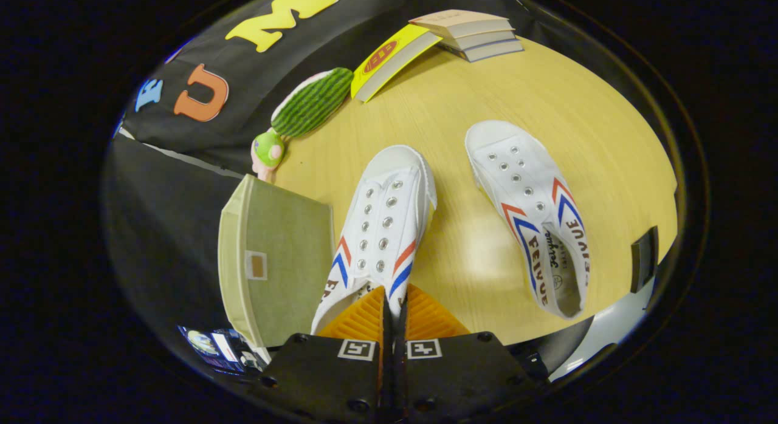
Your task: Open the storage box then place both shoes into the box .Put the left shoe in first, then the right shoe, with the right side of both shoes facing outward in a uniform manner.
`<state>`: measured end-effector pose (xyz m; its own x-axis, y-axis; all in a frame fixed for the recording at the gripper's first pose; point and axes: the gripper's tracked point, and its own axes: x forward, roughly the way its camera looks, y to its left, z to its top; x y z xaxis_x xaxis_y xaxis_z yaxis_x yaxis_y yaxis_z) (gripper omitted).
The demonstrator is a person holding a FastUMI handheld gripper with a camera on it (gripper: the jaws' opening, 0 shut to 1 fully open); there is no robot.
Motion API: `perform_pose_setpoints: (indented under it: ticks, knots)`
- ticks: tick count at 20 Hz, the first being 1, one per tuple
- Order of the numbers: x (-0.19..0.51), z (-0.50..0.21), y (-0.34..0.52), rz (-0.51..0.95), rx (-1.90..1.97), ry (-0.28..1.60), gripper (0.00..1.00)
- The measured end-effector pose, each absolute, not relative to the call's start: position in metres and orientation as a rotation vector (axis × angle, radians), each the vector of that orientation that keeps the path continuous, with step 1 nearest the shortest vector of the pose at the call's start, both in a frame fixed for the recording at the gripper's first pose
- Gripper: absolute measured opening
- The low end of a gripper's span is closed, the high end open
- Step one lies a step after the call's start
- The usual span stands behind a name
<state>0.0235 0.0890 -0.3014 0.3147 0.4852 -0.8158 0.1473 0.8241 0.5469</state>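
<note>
Gripper view first, since that's what we've got: gripper (389,308) fingers are pinched nearly together, and they look clamped on the heel end of the nearer white shoe (380,229). A thin strip of the shoe's collar sits between them, so I'd call it a narrow grip holding that shoe. The toe points off to about 12 o'clock from the fingers.

Second white shoe (535,217) lies on the wooden table (450,108) at roughly 2 o'clock, well apart from the held one, its opening facing the camera.

Storage box (273,260) is the olive fabric thing just beside the held shoe, at about 10 o'clock from the fingers. I can't tell whether it's open or whether that's the lid I'm looking at.

Further out, there's a green plush toy (304,111) at 11 o'clock, a yellow book (392,59) around 12, and a stack of books (474,32) at 1.

My read is we're at the first-shoe step, grabbed and about to go in. Can't say for sure which shoe is the left one. Next move probably needs a lift and a swing toward 10 o'clock, turning the shoe so its right side faces out of the box.
</note>
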Motion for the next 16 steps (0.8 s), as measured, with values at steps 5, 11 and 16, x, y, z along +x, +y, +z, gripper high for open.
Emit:
perform_pose_setpoints:
  ticks: [5,11,16]
  knots:
    - [0.010,-0.207,0.114,0.300,0.565,1.132,0.05]
    - [-0.001,-0.120,0.182,0.416,0.514,1.031,0.05]
    - [0.001,-0.113,0.260,0.458,0.522,1.049,0.05]
